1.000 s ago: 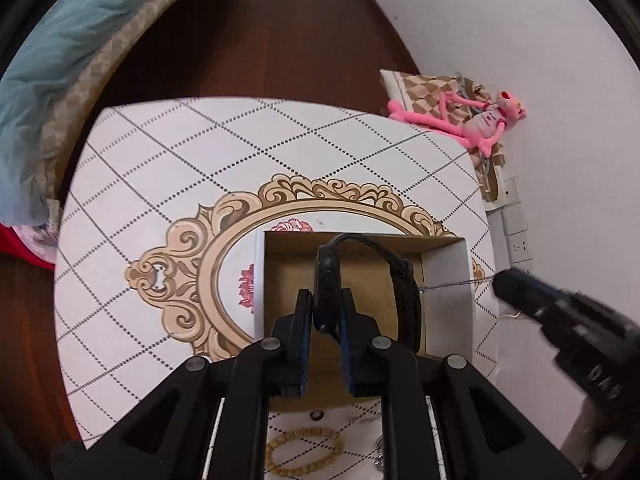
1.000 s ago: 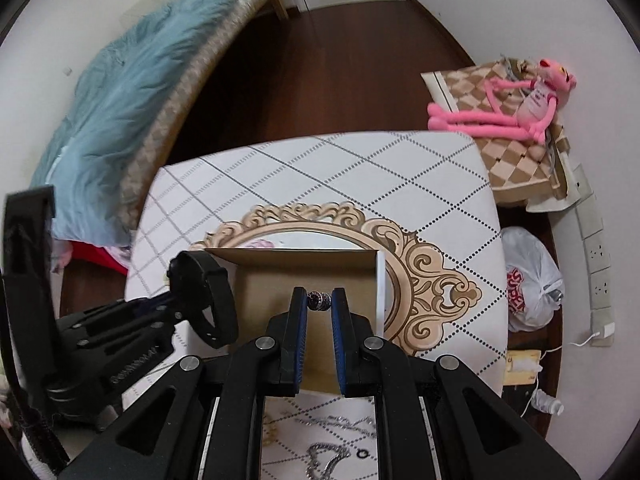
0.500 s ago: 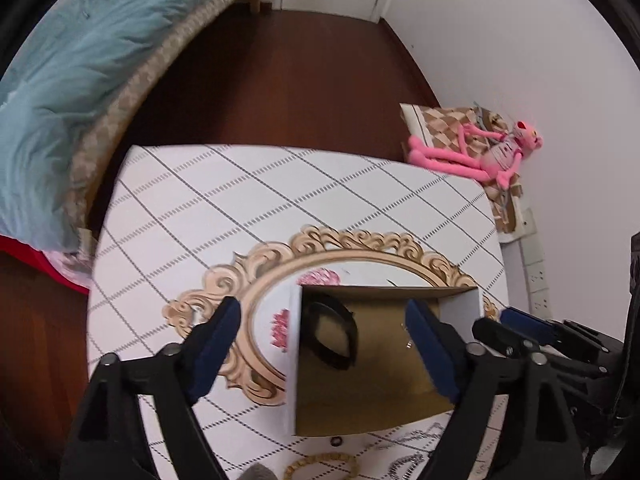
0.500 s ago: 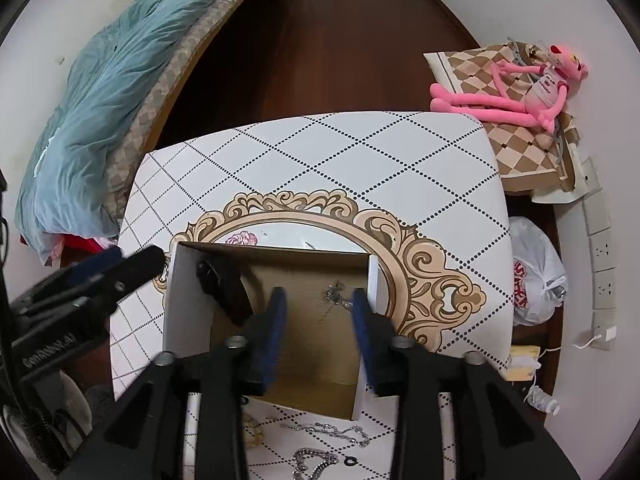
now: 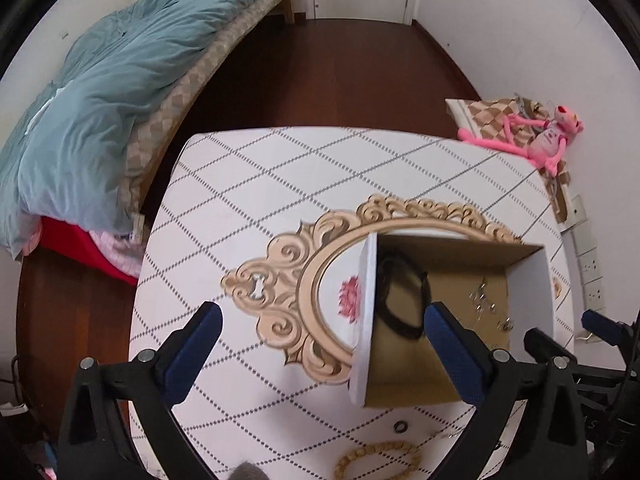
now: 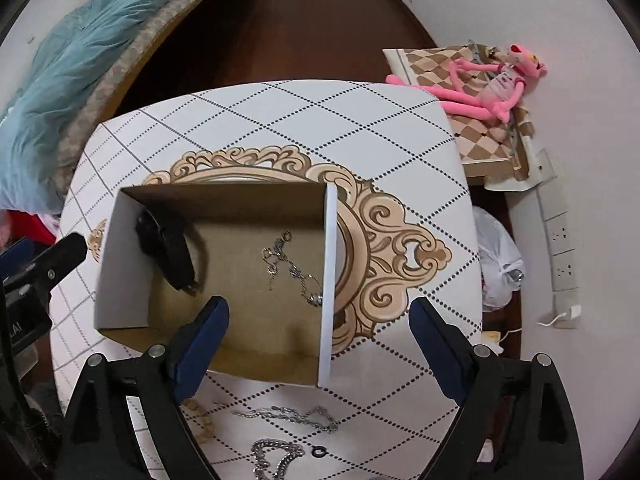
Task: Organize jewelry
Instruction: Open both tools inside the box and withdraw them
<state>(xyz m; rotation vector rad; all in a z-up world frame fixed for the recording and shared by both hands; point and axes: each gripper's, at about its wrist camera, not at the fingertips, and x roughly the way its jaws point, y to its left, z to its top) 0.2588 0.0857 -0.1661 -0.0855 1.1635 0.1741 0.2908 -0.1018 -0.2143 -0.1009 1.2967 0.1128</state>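
Inside the cardboard box (image 6: 224,312) lie black watch (image 6: 166,248) and silver chain (image 6: 292,268); both jaws spread, empty.

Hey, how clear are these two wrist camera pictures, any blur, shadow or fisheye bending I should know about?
Left wrist view: motion blur smears the black watch in the open cardboard box and the thin silver chain; the patterned white table bows outward. Right wrist view: sharper, the chain reads link by link, the watch casts a soft shadow, and dark corners ring both frames.
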